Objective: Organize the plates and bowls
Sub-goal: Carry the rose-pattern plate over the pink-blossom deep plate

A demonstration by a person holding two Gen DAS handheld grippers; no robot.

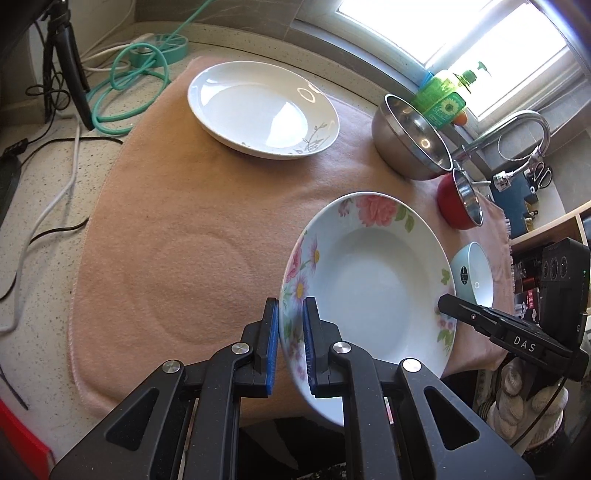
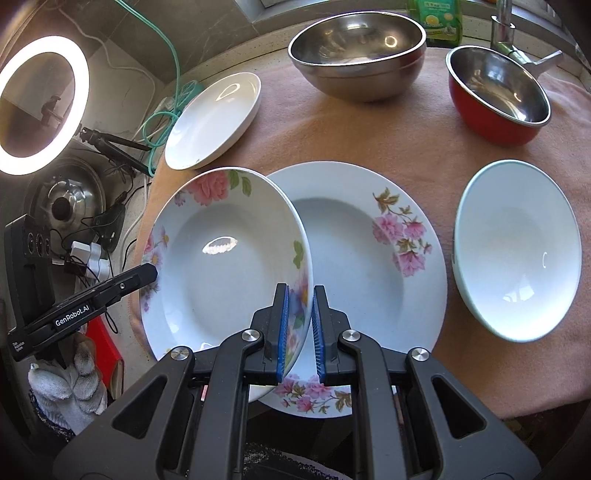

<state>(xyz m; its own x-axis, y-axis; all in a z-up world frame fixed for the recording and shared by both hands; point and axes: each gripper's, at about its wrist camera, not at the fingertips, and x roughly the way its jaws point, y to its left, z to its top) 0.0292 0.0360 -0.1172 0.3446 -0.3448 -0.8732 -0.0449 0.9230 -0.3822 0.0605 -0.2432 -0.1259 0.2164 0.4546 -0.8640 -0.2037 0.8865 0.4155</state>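
Gripping the flowered plate [image 2: 229, 258] on opposite rims, the left gripper [image 1: 290, 343] and right gripper [image 2: 299, 332] are carrying it tilted above the second flowered plate [image 2: 369, 258] at 3 o'clock, probably for stacking.

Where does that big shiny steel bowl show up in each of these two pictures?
Left wrist view: the steel bowl is upper right, on the pink cloth, just above the red bowl.
Right wrist view: the steel bowl is at top centre, left of the red bowl.
Shared landmark: the green bottle behind it.
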